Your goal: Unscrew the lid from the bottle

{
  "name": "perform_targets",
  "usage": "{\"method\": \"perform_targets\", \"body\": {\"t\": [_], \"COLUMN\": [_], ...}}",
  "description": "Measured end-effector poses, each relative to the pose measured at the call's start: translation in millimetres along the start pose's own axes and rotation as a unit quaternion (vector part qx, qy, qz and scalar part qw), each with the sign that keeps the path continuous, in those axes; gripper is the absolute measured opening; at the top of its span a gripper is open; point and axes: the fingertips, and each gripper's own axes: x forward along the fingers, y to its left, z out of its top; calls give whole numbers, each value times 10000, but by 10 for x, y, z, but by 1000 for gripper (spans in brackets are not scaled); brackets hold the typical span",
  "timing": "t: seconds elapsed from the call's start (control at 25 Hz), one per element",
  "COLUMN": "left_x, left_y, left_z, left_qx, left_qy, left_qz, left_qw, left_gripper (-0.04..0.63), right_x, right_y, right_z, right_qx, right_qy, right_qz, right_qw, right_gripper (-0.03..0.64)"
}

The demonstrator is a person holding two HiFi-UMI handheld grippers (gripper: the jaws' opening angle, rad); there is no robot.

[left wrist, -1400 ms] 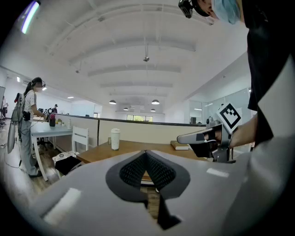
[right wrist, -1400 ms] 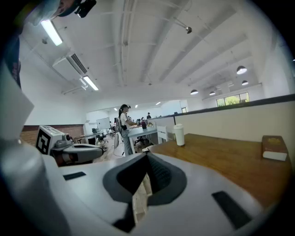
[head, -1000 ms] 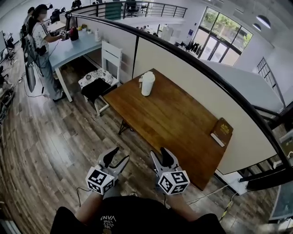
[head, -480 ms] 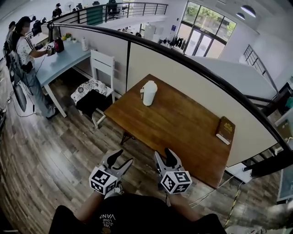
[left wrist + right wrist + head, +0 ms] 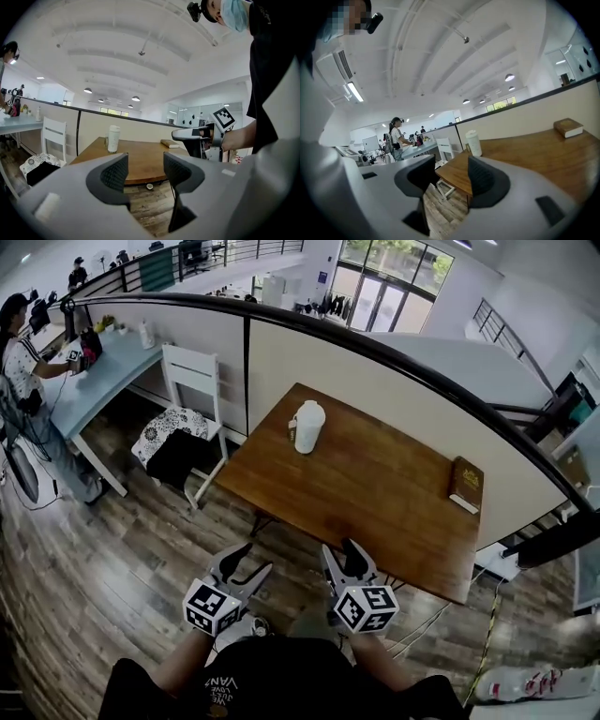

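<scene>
A white bottle with a white lid (image 5: 307, 426) stands upright near the far left corner of the brown wooden table (image 5: 375, 502); it also shows far off as the bottle (image 5: 113, 138) in the left gripper view and the bottle (image 5: 474, 142) in the right gripper view. Both grippers hang in front of the table's near edge, well short of the bottle. My left gripper (image 5: 240, 562) is open with nothing between its pads. My right gripper (image 5: 343, 557) is open and empty too. The right gripper's body (image 5: 206, 137) shows in the left gripper view.
A brown book (image 5: 465, 484) lies at the table's far right. A partition wall (image 5: 309, 357) runs behind the table. A white chair (image 5: 187, 399) with dark cloth stands to the left, beside a light blue desk (image 5: 89, 371) where a person (image 5: 23, 362) stands. Wood floor lies below.
The head view has swung so the table and bottle sit more central and nearer. Both grippers kept their place low in front, jaws about as wide.
</scene>
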Motion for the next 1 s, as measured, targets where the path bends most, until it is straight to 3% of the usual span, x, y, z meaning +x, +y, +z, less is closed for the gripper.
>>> {"method": "perform_targets", "body": {"t": [0.36, 1.0], "left_x": [469, 1930], "left_y": [385, 1076], "left_z": [28, 244], "left_qx": [-146, -291], "left_qy": [66, 227], "left_qz": [-128, 160], "left_qw": [9998, 9992], "left_gripper": [235, 264], "right_x": [463, 1646], "right_y": [-242, -1170], "right_z": [36, 469], "right_qx": [-25, -162], "right_qy": [222, 509], "right_qz": [-49, 580], "right_qw": [9997, 9969], "right_gripper": [186, 186]}}
